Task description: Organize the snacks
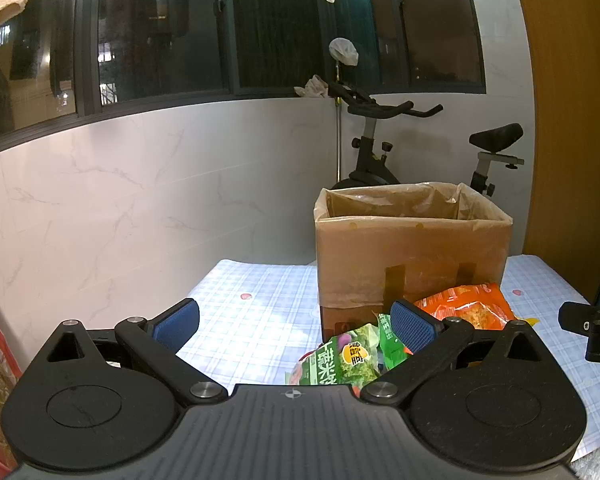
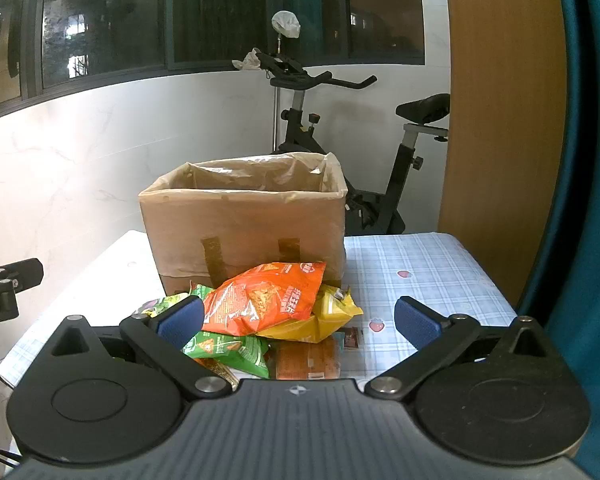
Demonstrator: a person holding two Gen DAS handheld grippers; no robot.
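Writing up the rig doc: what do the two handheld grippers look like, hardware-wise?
Both match: the left gripper and right gripper each have a ribbed matte black body with two round discs, black linkage arms on silver pivot pins, and blue textured pads on the fingers. A small crosshair mark sits at the body's centre. No hands, sleeves or cables clearly show.

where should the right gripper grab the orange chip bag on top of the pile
Probably the orange bag's upper right corner near the cardboard box, coming from above. It lies on top of the pile, tilted, so that raised end is free. The right gripper is open and empty.
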